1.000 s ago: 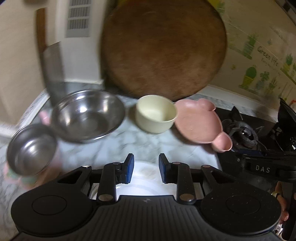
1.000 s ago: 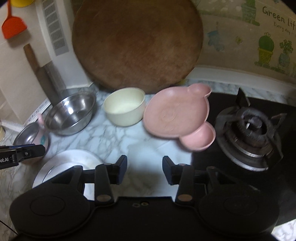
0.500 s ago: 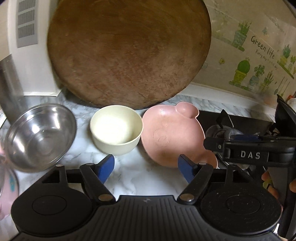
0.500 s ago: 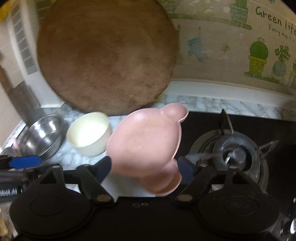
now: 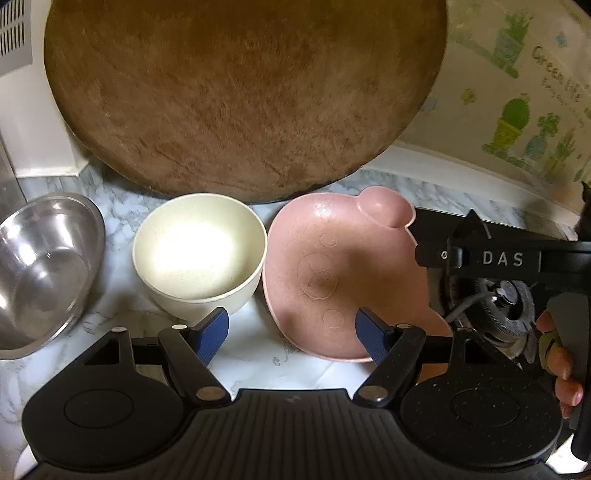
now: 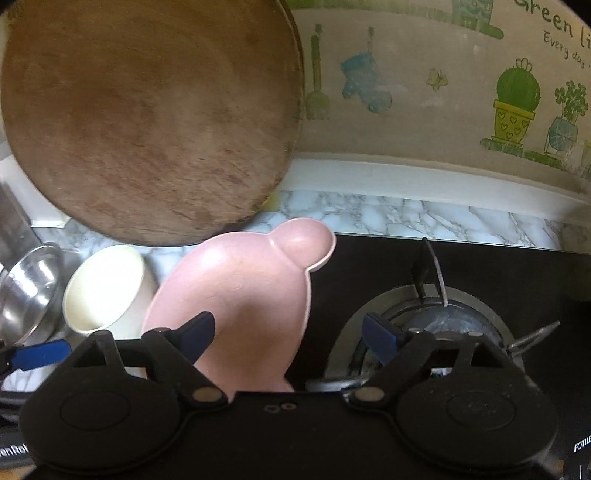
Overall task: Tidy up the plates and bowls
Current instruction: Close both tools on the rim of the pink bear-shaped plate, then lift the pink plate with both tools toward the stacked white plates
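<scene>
The right hand-held gripper [image 5: 498, 258] bears white lettering "DAS". The wall sticker [image 6: 554, 29] reads "Green li…" and "Every day", cut off. The stove front [image 6: 583, 445] shows "FOTILE", partly cropped.

The bear plate [image 5: 343, 273] is pink. The bowl [image 5: 199, 254] is cream. The counter [image 5: 255, 350] is white with grey swirls.
</scene>
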`<control>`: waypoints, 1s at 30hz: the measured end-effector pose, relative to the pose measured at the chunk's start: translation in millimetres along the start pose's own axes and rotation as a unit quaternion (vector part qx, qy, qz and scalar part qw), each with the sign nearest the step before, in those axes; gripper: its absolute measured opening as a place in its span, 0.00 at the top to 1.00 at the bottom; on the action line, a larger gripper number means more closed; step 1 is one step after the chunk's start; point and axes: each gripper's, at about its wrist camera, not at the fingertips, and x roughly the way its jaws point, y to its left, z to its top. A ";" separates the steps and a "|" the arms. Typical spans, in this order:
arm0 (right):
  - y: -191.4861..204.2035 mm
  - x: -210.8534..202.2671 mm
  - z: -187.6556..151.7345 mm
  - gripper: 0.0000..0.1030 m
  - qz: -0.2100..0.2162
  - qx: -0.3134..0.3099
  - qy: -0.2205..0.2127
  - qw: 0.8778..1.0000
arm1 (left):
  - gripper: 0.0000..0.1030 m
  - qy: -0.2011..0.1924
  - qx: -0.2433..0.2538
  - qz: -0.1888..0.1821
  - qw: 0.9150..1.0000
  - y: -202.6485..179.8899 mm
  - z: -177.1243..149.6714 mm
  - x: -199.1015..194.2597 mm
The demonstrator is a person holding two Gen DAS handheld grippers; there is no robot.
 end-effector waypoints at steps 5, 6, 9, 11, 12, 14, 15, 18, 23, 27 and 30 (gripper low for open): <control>-2.5 17.3 6.5 0.25 0.006 -0.005 0.013 1.000 | 0.27 0.011 -0.010 0.001 1.000 -0.1 1.4 18.2; -2.4 21.3 7.0 0.26 0.006 -0.005 0.018 1.000 | 0.27 0.012 -0.010 0.005 1.000 0.1 1.4 20.8; -3.3 33.0 7.6 0.33 0.011 0.004 0.033 0.999 | 0.27 0.019 -0.014 0.010 1.000 1.9 2.2 29.9; -2.6 39.7 7.7 0.38 0.009 0.006 0.040 0.999 | 0.28 0.025 -0.018 0.010 0.999 3.0 2.3 34.6; -2.2 42.8 7.7 0.39 0.009 0.005 0.043 0.999 | 0.28 0.025 -0.019 0.011 0.999 3.2 2.2 36.8; -1.9 49.3 8.0 0.46 0.007 0.004 0.050 0.999 | 0.34 0.027 -0.022 0.014 0.999 4.1 2.1 39.9; -2.3 51.8 8.6 0.48 0.006 0.008 0.053 0.999 | 0.40 0.031 -0.024 0.010 0.999 4.9 2.2 41.6; -3.2 56.0 8.6 0.55 0.006 0.009 0.058 0.998 | 0.55 0.039 -0.025 0.013 0.999 5.9 1.6 46.2; -6.7 61.8 7.0 0.69 0.002 0.016 0.068 0.998 | 0.73 0.054 -0.033 0.021 0.998 10.3 1.7 52.4; -9.0 62.8 5.2 0.80 0.000 0.021 0.067 0.998 | 0.86 0.053 -0.036 0.015 0.998 10.7 2.8 52.5; -7.8 61.8 5.8 0.87 -0.002 0.022 0.063 0.998 | 0.88 0.051 -0.029 0.020 0.998 7.4 3.3 51.0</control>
